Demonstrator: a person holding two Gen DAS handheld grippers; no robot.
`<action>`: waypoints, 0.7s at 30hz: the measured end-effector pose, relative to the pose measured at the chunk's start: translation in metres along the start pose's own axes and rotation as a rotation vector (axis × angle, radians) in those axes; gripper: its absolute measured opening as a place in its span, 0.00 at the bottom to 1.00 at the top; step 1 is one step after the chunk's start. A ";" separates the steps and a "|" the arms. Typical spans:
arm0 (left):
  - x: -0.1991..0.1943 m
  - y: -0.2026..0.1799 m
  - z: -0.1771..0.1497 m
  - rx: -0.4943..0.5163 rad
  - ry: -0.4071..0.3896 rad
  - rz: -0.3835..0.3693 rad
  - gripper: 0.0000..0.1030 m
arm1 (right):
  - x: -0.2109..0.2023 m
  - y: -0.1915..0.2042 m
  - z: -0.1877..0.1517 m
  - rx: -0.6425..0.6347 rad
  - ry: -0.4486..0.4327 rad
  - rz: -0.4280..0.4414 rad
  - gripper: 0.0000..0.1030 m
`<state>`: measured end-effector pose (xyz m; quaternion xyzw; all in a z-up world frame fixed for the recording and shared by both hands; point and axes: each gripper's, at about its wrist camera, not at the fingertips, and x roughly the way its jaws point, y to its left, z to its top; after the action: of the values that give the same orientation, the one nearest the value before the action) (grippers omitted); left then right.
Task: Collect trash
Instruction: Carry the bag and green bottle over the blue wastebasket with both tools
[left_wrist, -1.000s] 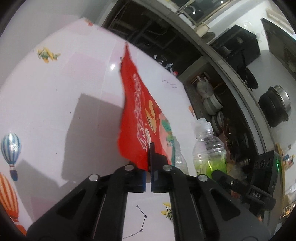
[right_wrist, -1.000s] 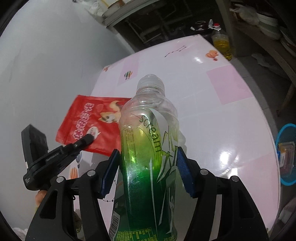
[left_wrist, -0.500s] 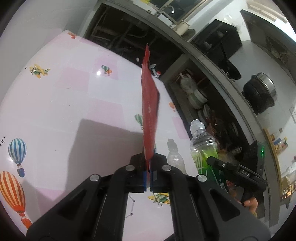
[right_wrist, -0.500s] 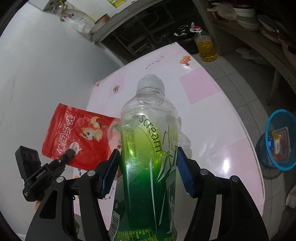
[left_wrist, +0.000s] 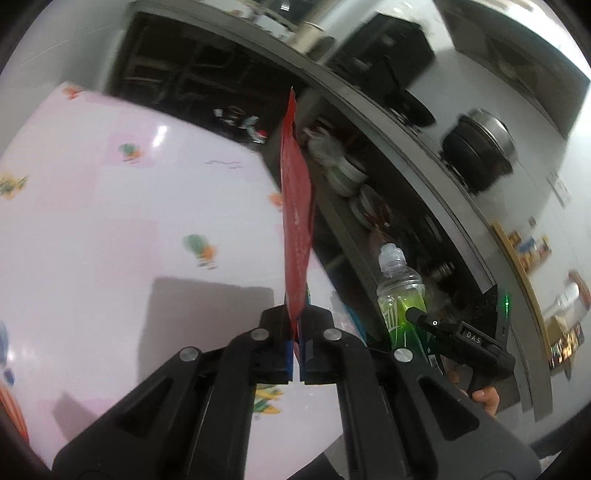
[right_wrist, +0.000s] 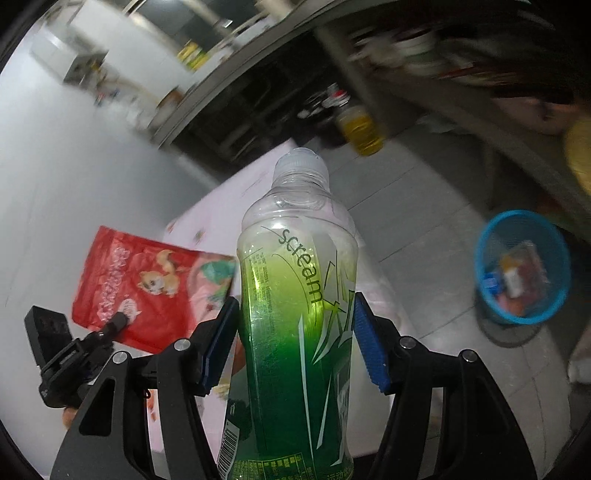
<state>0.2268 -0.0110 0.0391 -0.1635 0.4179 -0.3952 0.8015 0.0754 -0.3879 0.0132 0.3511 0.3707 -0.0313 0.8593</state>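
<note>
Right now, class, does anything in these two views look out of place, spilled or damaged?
Nothing stands out. The red snack bag is pinched in the left gripper, the capped green bottle sits upright in the right gripper, and no spill shows near the blue basket.

Both views are fisheye, with straight edges bowing hard toward a black circular border. Indoor light falls from above: a white glare spot sits on the pink table (left_wrist: 110, 229), and a crisp grey rectangular shadow lies under the edge-on red snack bag (left_wrist: 295, 221). The green bottle (right_wrist: 299, 295) is sharp and glows as light passes through it. The background shelves (right_wrist: 424, 55) smear with motion blur, the blue basket (right_wrist: 522, 266) is soft, and the table prints are fuzzy.
</note>
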 end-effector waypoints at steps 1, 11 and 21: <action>0.006 -0.009 0.002 0.022 0.011 -0.013 0.00 | -0.010 -0.011 0.000 0.018 -0.021 -0.025 0.58; 0.121 -0.106 0.018 0.212 0.218 -0.110 0.00 | -0.090 -0.156 -0.036 0.295 -0.140 -0.305 0.58; 0.283 -0.168 -0.010 0.245 0.540 -0.116 0.00 | -0.067 -0.236 -0.066 0.478 -0.090 -0.338 0.58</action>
<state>0.2308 -0.3348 -0.0202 0.0218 0.5550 -0.5171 0.6513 -0.0877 -0.5378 -0.1109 0.4751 0.3674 -0.2758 0.7504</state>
